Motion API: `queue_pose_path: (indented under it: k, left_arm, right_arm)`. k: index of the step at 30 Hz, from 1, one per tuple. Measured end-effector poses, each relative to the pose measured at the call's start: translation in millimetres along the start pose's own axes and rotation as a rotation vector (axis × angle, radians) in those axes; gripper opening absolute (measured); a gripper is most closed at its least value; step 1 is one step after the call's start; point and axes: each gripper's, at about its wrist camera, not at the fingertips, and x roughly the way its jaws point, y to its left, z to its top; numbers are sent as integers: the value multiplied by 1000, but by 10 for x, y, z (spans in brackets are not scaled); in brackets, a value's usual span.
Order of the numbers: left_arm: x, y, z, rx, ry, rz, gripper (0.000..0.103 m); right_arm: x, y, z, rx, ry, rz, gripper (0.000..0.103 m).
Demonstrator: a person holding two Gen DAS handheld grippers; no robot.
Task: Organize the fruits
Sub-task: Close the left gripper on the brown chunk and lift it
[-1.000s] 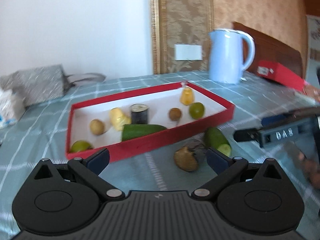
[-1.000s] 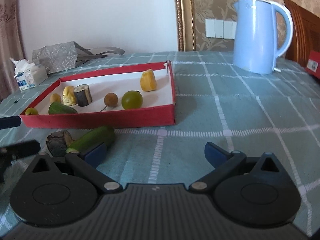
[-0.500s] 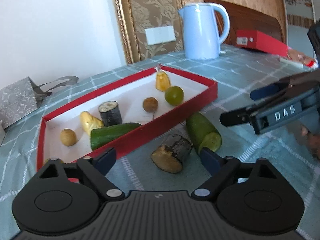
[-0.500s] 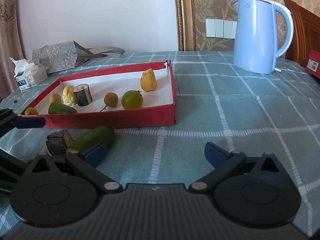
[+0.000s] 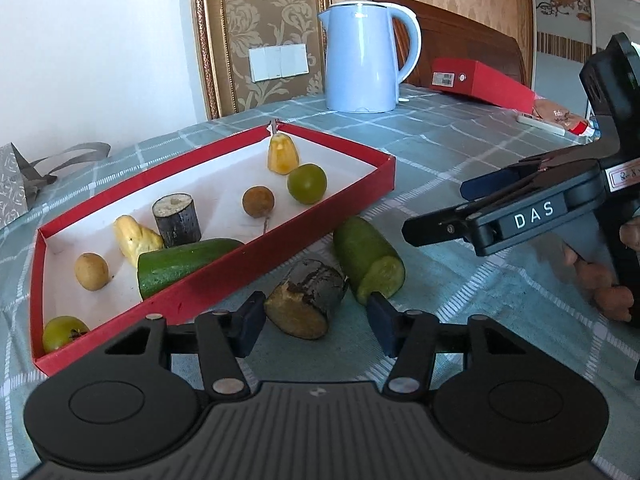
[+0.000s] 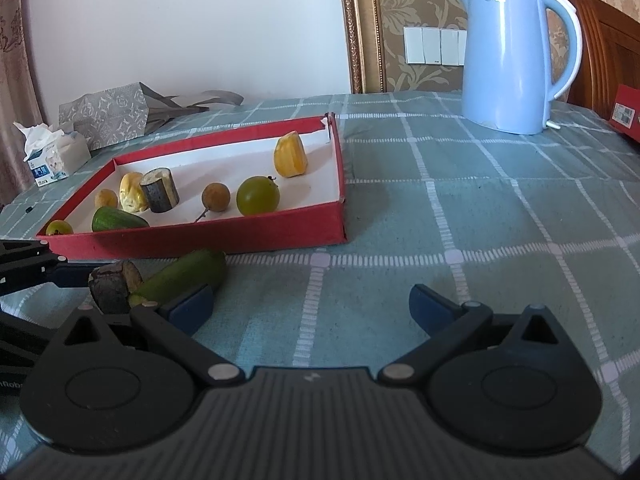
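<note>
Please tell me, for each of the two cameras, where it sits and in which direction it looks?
Left wrist: sits on the left gripper, looking forward and down at the dark stem piece between its closing jaws; the right gripper and fingers show.
Right wrist: sits on the right gripper, open over tablecloth, facing the kettle.
Shared: the red tray, the cucumber half.

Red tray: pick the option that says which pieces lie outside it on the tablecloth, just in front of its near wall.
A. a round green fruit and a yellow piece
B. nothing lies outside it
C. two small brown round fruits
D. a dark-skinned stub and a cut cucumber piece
D: in the left wrist view the dark-skinned stub and the cut cucumber piece lie on the tablecloth beside the red tray; the round fruits and yellow pieces sit inside it.
</note>
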Motion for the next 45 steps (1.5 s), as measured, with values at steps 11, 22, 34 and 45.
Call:
queue_pose_path:
  k: [11, 22, 34, 45]
  left_arm:
    - [16, -71, 19, 39, -8, 18, 38]
    - [102, -47, 76, 40, -5, 24, 39]
    - [23, -28, 21, -39, 4, 118, 38]
    - [-214, 92, -144, -222, 10, 266, 38]
  right_arm:
    - [1, -15, 3, 11, 1, -2, 103]
    - [19, -34, 4, 21, 11, 6, 103]
    - [11, -32, 7, 17, 5, 9, 103]
    - [-18, -12, -1, 11, -8, 13, 103]
